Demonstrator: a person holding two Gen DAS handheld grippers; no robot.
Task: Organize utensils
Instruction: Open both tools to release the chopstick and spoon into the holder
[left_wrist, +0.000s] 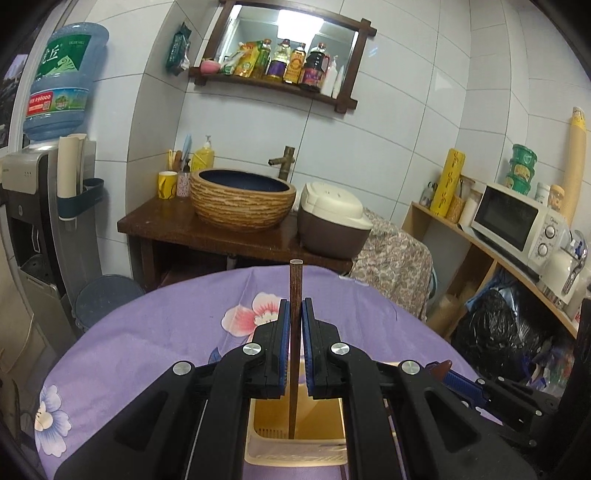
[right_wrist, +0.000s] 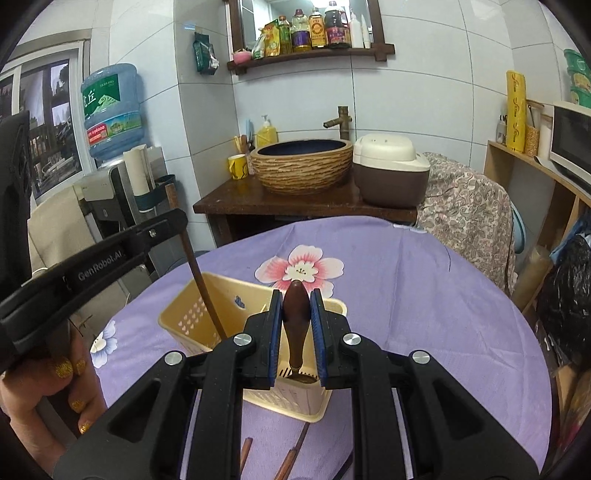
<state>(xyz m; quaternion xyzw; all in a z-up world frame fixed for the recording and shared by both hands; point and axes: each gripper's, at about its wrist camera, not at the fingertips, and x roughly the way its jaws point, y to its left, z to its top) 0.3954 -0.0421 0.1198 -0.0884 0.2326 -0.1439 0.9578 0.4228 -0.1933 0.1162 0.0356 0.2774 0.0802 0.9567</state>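
1. The cream basket (right_wrist: 192, 317) stands on the purple cloth (right_wrist: 406, 314), near the pink flower print (right_wrist: 301, 271); it serves as the landmark here.
2. The left gripper (left_wrist: 294, 306) is clamped on a dark chopstick (left_wrist: 294, 350). The stick stands nearly upright, its lower end down inside the basket (left_wrist: 258, 443), its top above the fingers.
3. In the right view the same chopstick (right_wrist: 207, 295) slants into the basket's left compartment, held from above by the left gripper (right_wrist: 162, 229).
4. The right gripper (right_wrist: 295, 295) grips the brown handle (right_wrist: 295, 317) of a utensil, handle up, metal end (right_wrist: 301, 376) down in the basket's right compartment. What kind of utensil it is cannot be told.
5. A hand (right_wrist: 48, 384) holds the left gripper's grip, left of the basket.
6. Two more brown sticks (right_wrist: 291, 454) lie on the cloth just in front of the basket.
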